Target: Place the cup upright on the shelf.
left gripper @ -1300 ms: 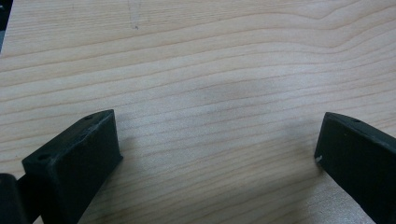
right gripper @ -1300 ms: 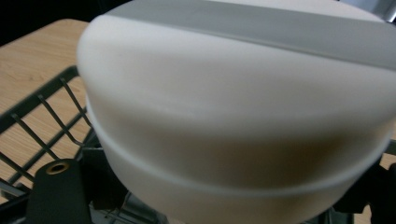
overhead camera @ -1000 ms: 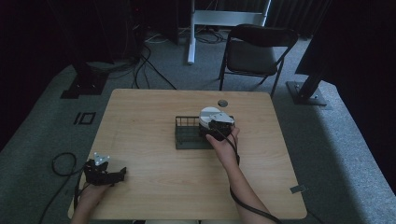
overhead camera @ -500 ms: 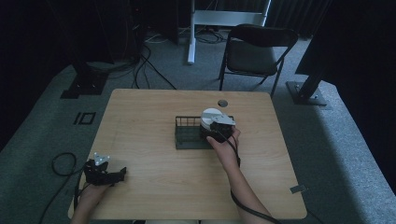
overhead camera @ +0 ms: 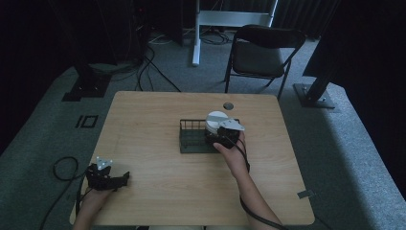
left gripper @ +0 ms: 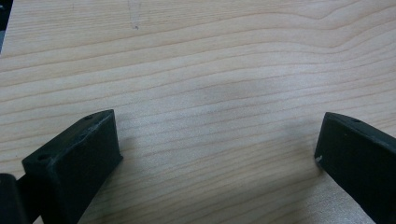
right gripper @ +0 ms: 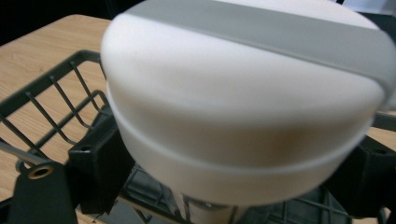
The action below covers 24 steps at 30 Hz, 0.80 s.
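A black wire basket stands at the middle of the wooden table. My right gripper is at the basket's right end, shut on a white round container with a grey band on its lid. In the right gripper view the white container sits between the two black jaws, over the basket's wire floor. My left gripper rests near the table's front left corner. The left gripper is open, with bare wood between its fingers.
A small dark round disc lies on the table behind the basket. A folding chair stands beyond the far edge. Cables trail on the carpet at the left, and stand bases sit on the floor around the table.
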Each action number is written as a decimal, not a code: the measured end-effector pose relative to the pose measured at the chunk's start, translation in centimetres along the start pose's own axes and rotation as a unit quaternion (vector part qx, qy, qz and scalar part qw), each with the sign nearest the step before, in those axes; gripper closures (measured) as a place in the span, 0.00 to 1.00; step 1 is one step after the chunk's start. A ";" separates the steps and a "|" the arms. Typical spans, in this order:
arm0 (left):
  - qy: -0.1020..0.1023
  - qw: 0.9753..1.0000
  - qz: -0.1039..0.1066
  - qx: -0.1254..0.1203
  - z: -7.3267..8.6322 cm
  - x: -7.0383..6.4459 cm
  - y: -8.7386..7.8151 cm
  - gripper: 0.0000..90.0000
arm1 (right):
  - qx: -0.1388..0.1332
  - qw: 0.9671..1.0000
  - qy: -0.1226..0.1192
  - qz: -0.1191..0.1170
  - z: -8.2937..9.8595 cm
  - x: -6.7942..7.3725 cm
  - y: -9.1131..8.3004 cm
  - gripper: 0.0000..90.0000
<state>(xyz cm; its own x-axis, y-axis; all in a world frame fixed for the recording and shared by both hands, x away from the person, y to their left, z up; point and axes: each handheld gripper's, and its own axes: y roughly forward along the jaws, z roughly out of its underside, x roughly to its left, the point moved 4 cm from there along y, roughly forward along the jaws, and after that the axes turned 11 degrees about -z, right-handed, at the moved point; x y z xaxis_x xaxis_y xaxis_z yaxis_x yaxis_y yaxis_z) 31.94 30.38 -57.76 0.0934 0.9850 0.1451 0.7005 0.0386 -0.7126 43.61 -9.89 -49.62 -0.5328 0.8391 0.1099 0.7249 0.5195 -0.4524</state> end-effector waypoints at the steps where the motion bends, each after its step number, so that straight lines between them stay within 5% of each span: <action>1: 0.000 1.000 0.000 0.000 0.0 0.0 0.0 0.00 | 0.000 1.000 -0.001 0.001 0.0 0.0 -0.1 0.14; 24: 0.000 1.000 0.000 0.000 0.0 0.0 0.0 0.00 | -0.021 0.999 -0.008 -0.029 0.0 0.0 -3.2 0.14</action>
<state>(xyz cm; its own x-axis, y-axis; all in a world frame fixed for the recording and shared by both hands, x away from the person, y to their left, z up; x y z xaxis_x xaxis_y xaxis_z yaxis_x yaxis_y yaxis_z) 31.94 30.38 -57.76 0.0933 0.9850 0.1449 0.7005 0.0385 -0.7126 41.30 -11.60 -48.20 -0.5810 0.8050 0.1202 0.7099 0.5734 -0.4088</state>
